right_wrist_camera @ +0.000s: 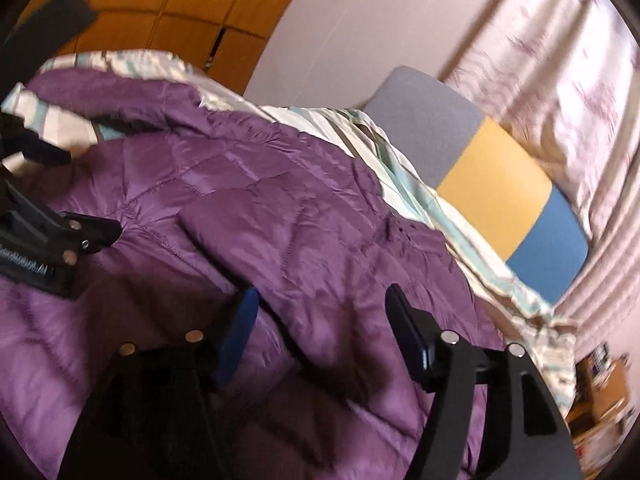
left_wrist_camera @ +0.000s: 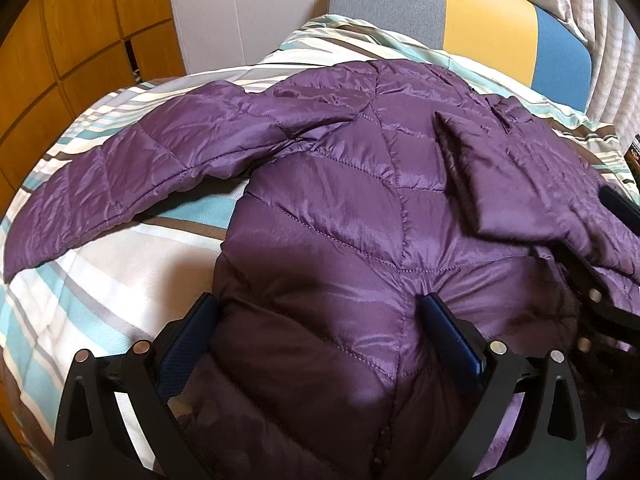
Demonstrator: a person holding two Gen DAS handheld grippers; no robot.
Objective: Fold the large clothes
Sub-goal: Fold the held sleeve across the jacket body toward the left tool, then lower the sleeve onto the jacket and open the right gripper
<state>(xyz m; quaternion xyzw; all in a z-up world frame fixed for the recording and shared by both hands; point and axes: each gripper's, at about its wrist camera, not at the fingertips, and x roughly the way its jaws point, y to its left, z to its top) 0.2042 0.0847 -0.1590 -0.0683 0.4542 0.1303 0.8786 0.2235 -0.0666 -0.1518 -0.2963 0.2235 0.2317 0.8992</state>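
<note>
A purple quilted puffer jacket (left_wrist_camera: 340,184) lies spread on a striped bedsheet (left_wrist_camera: 92,276). One sleeve (left_wrist_camera: 120,168) stretches out to the left; the other sleeve (left_wrist_camera: 472,172) is folded across the body. My left gripper (left_wrist_camera: 320,308) is open, its fingers set wide on either side of the jacket's lower body. My right gripper (right_wrist_camera: 320,304) is open, its fingers straddling a fold of the jacket (right_wrist_camera: 280,216). The right gripper also shows at the right edge of the left wrist view (left_wrist_camera: 600,280), and the left gripper at the left edge of the right wrist view (right_wrist_camera: 60,236).
A grey, yellow and blue headboard (left_wrist_camera: 480,24) stands at the far end of the bed. Wooden cabinets (left_wrist_camera: 72,40) are on the left. A pale curtain (right_wrist_camera: 560,80) hangs on the right. Cluttered boxes (right_wrist_camera: 600,392) sit low on the right.
</note>
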